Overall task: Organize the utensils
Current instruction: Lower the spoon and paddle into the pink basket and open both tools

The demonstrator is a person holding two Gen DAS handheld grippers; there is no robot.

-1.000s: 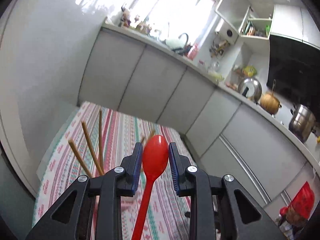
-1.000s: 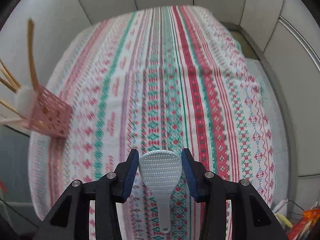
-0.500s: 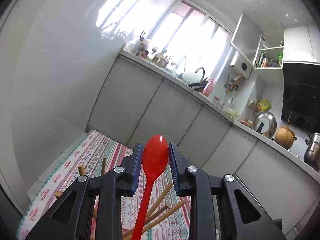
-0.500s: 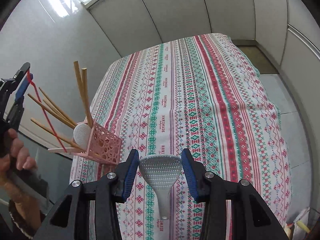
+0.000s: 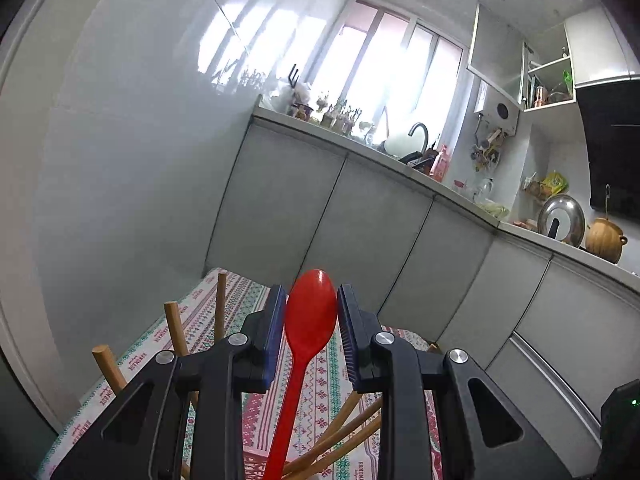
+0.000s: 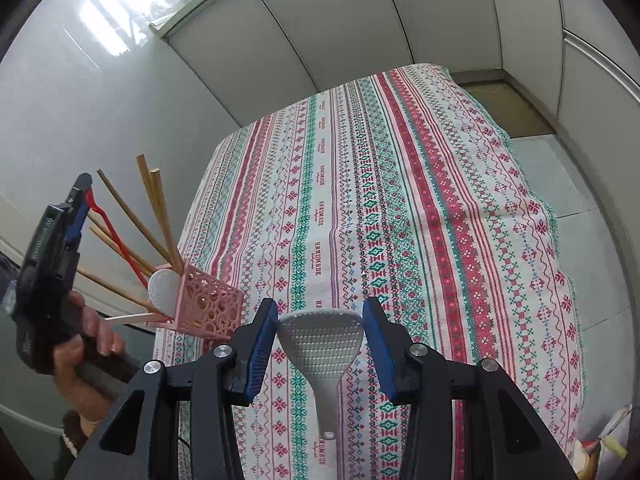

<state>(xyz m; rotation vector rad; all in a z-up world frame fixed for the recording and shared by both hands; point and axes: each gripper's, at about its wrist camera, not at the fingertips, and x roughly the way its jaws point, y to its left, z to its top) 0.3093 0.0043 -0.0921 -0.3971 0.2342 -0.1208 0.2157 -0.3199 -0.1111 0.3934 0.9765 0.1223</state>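
Observation:
My left gripper (image 5: 311, 296) is shut on the bowl of a red spoon (image 5: 310, 320), whose handle hangs down. In the right wrist view this left gripper (image 6: 82, 196) is at the far left. There the red spoon (image 6: 116, 240) slants down among the wooden chopsticks (image 6: 156, 208) in a pink lattice holder (image 6: 208, 308). A white rice paddle (image 6: 163, 290) also stands in the holder. My right gripper (image 6: 320, 320) is shut on the head of a grey rice paddle (image 6: 322, 344), handle toward me, above the striped tablecloth (image 6: 400, 200) and just right of the holder.
The holder stands at the table's near left corner beside a glossy wall (image 6: 100, 120). A person's hand (image 6: 80, 352) grips the left tool. Grey cabinets (image 5: 360, 220) with a crowded counter and a sink tap (image 5: 418, 130) lie beyond the table; floor (image 6: 580, 184) runs along its right side.
The left gripper has come down with the red spoon, so the chopstick tops now rise around its fingers. The right gripper has lifted with the grey paddle, and the holder and left tool have come into its view.

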